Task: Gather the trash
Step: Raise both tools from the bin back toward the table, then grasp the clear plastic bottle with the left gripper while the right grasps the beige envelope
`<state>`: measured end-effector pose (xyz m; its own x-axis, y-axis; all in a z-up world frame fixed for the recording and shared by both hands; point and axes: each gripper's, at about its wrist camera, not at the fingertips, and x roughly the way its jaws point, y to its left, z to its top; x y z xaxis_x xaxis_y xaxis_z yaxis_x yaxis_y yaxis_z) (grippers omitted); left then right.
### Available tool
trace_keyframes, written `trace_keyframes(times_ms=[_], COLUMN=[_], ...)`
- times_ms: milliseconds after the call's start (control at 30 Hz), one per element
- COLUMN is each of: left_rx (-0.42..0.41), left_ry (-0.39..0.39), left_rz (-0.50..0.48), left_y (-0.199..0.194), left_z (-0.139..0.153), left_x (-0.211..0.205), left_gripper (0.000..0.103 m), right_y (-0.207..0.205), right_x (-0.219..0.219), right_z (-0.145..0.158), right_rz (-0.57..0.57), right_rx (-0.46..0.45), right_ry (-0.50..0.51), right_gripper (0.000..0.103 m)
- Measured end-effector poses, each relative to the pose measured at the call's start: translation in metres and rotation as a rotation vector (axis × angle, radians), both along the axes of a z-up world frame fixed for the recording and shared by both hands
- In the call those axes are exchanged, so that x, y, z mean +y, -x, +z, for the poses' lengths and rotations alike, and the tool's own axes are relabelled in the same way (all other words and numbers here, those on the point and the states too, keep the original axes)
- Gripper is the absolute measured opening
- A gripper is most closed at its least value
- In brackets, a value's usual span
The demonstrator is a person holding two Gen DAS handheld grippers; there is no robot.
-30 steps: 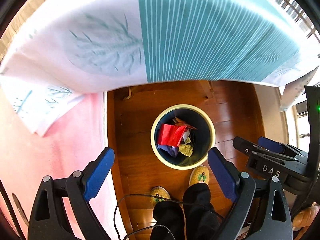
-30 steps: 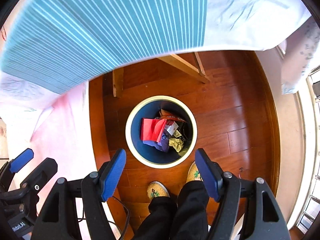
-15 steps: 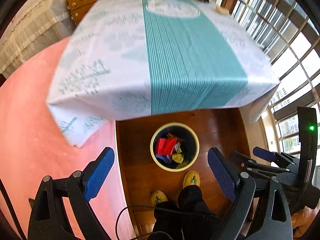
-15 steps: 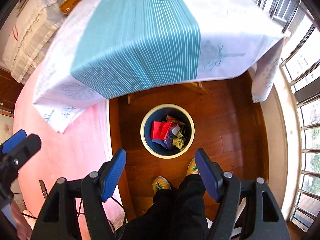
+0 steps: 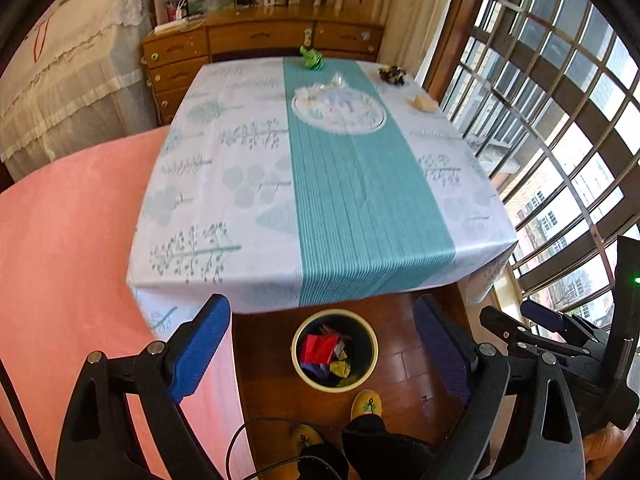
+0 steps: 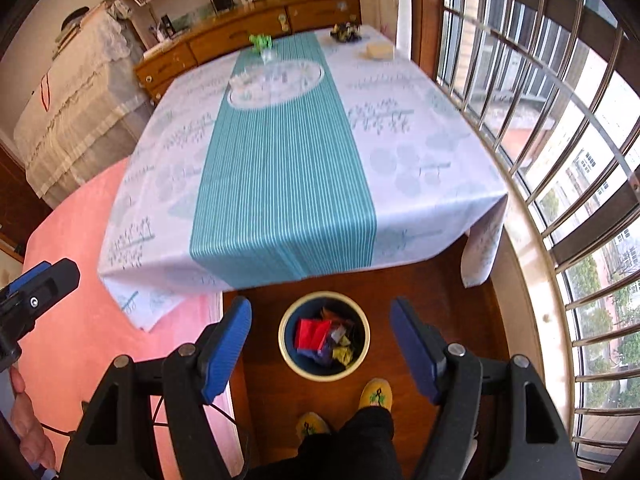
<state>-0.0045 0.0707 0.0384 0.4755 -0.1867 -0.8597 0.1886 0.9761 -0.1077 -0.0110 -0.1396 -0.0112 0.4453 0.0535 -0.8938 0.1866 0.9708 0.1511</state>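
Note:
On the wood floor by the table's near edge stands a cream-rimmed dark bin (image 5: 333, 386) (image 6: 323, 376), with red paper (image 5: 318, 350) (image 6: 312, 334) and other crumpled scraps inside. Far across the tablecloth (image 5: 360, 200) (image 6: 280, 168) lie a green crumpled piece (image 5: 311, 58) (image 6: 261, 41), a dark crumpled piece (image 5: 392, 74) (image 6: 345, 33), a pale yellowish piece (image 5: 425, 103) (image 6: 380, 50) and clear plastic (image 5: 338, 80) (image 6: 267, 55). My left gripper (image 5: 320, 308) (image 6: 36, 292) and right gripper (image 6: 320, 308) (image 5: 540, 332) hang high above the bin, side by side, both open and holding nothing.
A pink rug (image 5: 68, 260) covers the floor to the left. A wooden dresser (image 5: 256, 40) stands behind the table, cloth-covered furniture (image 5: 68, 80) at the back left, barred windows (image 6: 560, 140) along the right. The person's feet in yellow slippers (image 6: 376, 394) stand by the bin.
Both grippers have risen from close above the bin to well above table height and tipped up. The table top and the pieces at its far end came into view. Jaws stayed open.

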Motion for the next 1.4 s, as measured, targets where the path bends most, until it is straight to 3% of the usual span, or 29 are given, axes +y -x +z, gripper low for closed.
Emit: trace_keyframes(times_ms=[233,433,533,733,933,1133,1400], left_rx=[-0.052,-0.036,-0.015,0.021,0.018,0.003,0.044], left_ry=[-0.008,-0.025,-0.020,-0.043,-0.151,-0.260,-0.286], left_rz=[-0.035,-0.017,0.008,0.088,0.113,0.149,0.163], left_y=[-0.031,-0.081,-0.112,-0.194,-0.285,-0.368,-0.430], left_z=[0.021,0.021,0.014,-0.001,-0.019,-0.059,-0.110], left_x=[-0.011,-0.023,-0.029,-0.053,-0.105,-0.143,-0.152], left_gripper=[0.092,0.092,0.092,0.092,0.092,0.092,0.092], right_y=[-0.029,-0.077,-0.110,-0.203,-0.286,-0.364,-0.426], right_x=[-0.007,-0.027,-0.041,-0.092,-0.139,-0.172,-0.188], right_z=[0.022,0.021,0.015,-0.009,-0.031,-0.067,-0.117], right_rz=[-0.003,0.033,0.056,0.081,0.100,0.090,0.048], right_rx=[-0.065,-0.097,-0.105,-0.078,-0.065,-0.068,-0.035], right_ry=[0.046,0.081,0.100,0.084,0.045,0.046,0.052], right_gripper=[0.073,0.074,0.082,0.082,0.083,0.083,0.083])
